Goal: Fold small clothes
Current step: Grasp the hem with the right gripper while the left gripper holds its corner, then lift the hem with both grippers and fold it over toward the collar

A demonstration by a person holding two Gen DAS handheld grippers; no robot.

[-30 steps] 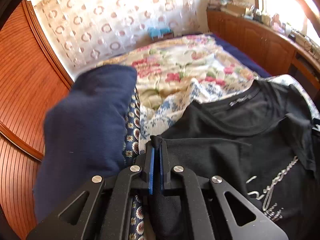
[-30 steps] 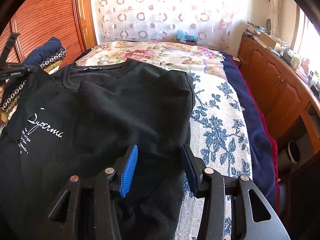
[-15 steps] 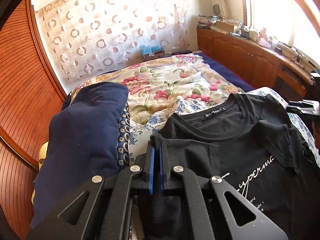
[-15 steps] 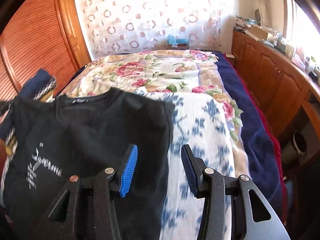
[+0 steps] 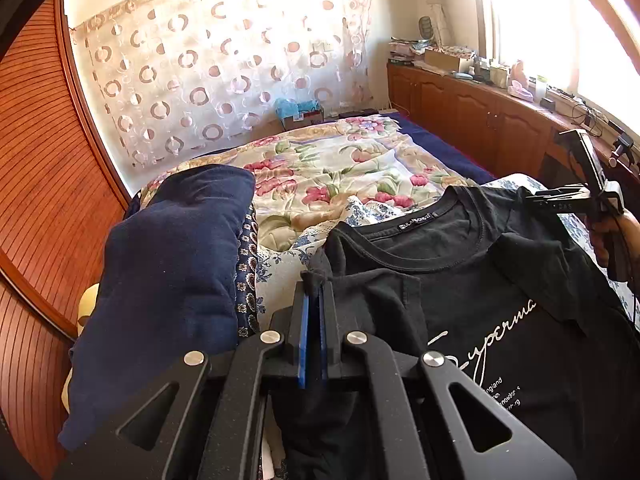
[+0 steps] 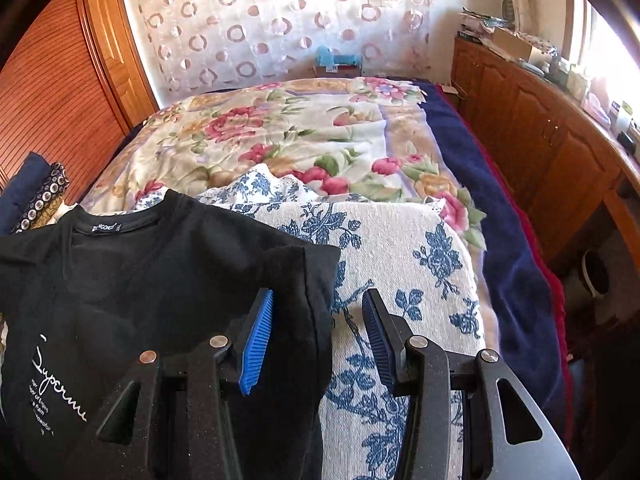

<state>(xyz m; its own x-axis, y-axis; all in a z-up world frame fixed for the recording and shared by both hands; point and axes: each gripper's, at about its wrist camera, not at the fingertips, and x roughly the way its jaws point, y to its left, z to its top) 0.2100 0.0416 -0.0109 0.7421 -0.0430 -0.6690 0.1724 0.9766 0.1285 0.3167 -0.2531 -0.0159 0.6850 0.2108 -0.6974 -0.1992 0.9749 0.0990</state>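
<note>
A black T-shirt [image 5: 480, 280] with white script print lies collar-away on the bed, its sleeves folded inward. My left gripper [image 5: 314, 280] is shut on a bunched bit of the shirt's left sleeve edge, with black cloth hanging below the blue pads. In the right wrist view the same shirt [image 6: 160, 280] fills the lower left. My right gripper [image 6: 318, 300] hovers over the shirt's folded right edge. Its jaws are closing, and the pads stand apart from the cloth beneath them. A person's hand [image 5: 612, 232] holds that right tool at the far right of the left wrist view.
A folded navy pile [image 5: 168, 272] on patterned cloth sits left of the shirt. A blue-and-white floral cover [image 6: 400, 248] lies under the shirt, a flowered quilt [image 6: 300, 132] beyond it. Wooden cabinets [image 6: 540, 140] line the right, a slatted wardrobe [image 5: 40, 160] the left.
My right gripper slid from over the shirt's middle to its right edge, and its jaws narrowed a little. The left gripper kept its grip and drew back slightly, showing more of the shirt.
</note>
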